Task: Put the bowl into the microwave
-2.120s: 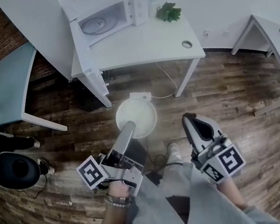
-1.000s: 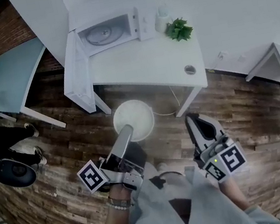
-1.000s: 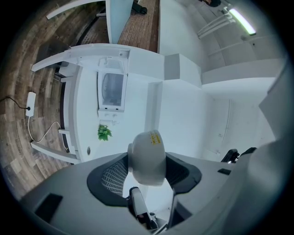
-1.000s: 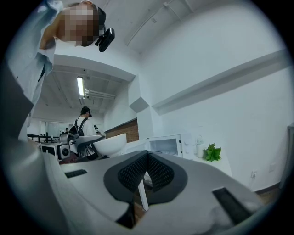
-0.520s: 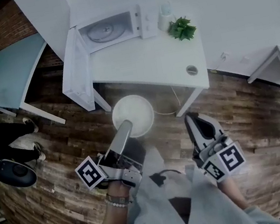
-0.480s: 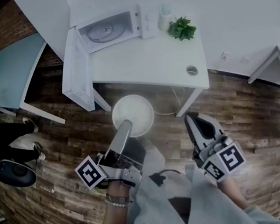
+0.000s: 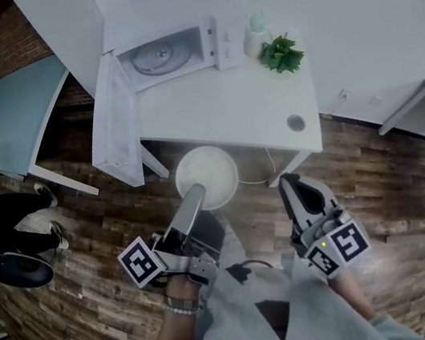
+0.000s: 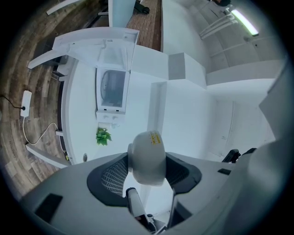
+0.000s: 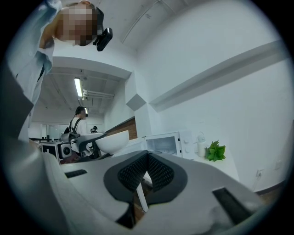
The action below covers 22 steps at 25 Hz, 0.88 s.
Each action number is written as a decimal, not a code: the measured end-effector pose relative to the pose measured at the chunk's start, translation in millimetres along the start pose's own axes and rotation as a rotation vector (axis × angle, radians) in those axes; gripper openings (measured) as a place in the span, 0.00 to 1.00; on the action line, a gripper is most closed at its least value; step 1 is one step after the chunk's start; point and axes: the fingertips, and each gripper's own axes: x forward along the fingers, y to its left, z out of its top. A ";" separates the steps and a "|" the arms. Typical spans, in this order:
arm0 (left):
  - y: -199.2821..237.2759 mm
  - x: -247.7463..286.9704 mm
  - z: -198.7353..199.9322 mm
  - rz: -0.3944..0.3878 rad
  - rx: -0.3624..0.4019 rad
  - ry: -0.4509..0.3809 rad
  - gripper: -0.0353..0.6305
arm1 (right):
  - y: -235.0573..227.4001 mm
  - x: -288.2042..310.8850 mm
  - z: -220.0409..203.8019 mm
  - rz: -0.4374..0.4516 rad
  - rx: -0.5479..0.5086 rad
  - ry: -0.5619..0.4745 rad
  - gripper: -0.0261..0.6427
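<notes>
The bowl (image 7: 207, 176) hangs in the air over the wooden floor (image 7: 377, 177), mouth up. It is held by its near rim in the left gripper (image 7: 196, 195), whose pads are clamped on the wall of the bowl, as the left gripper view shows. Being round, it has no long axis to line up; what matters is the straight line ahead. The microwave (image 7: 167, 51) stands at the back of the white desk (image 7: 227, 114), beyond the bowl and slightly to its left, with its cavity open and the glass turntable (image 7: 153, 55) bare. Its door (image 7: 112, 130) is swung out to the left over the desk's edge, so I judge the way in runs to the right of that door. The left gripper is the nearer one and carries the load. The right gripper (image 7: 291, 188) hangs well to the right of the bowl with its jaws together on nothing, roughly in line with the plant (image 7: 282, 53). Against the earlier head views, the desk and microwave now sit lower and larger in the picture. The desk's front edge, once well beyond the bowl, now lies just past its far rim, while both grippers keep the same grip and spacing.
</notes>
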 end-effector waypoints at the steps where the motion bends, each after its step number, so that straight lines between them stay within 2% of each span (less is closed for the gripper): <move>1: 1.0 4.9 3.8 0.003 0.001 0.002 0.39 | -3.1 5.3 1.9 0.000 0.002 -0.001 0.04; 22: 10.7 101.4 107.9 -0.006 0.021 0.023 0.39 | -40.9 153.2 38.3 0.058 -0.020 -0.008 0.04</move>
